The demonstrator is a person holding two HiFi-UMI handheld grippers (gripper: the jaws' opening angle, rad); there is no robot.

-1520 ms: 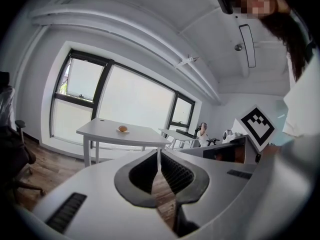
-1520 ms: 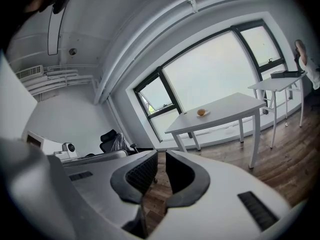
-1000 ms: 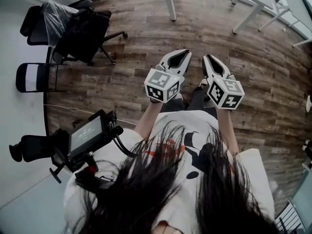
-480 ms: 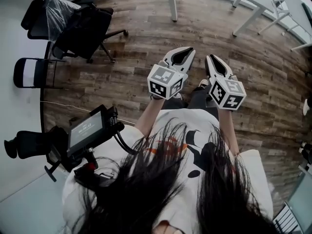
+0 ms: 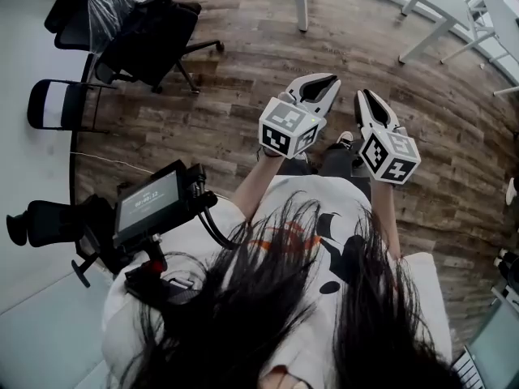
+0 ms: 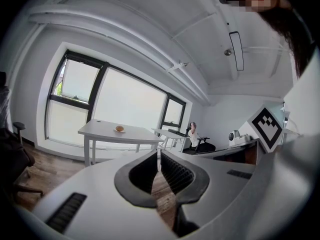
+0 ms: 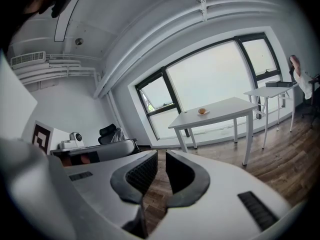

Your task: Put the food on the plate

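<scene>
A small round brown food item [image 6: 119, 128] lies on what looks like a small white plate on a far white table [image 6: 102, 133] by the windows. The right gripper view shows the same food [image 7: 202, 111] and table [image 7: 227, 110]. Both grippers are held in front of the person's waist over the wooden floor, far from that table. My left gripper [image 5: 327, 79] is shut with nothing between its jaws, as the left gripper view [image 6: 158, 153] shows. My right gripper [image 5: 362, 96] is shut and empty too, its tips [image 7: 161, 152] pointing toward the table.
Black office chairs [image 5: 154, 39] and a folding chair [image 5: 57, 108] stand at the left of the wooden floor. White table legs [image 5: 302, 2] rise ahead. A small monitor rig [image 5: 150, 205] hangs at the person's left side. Another person [image 6: 194, 134] sits at a distant desk.
Both grippers have shifted slightly right in the head view as the person moves over the floor. Both stay shut and empty.
</scene>
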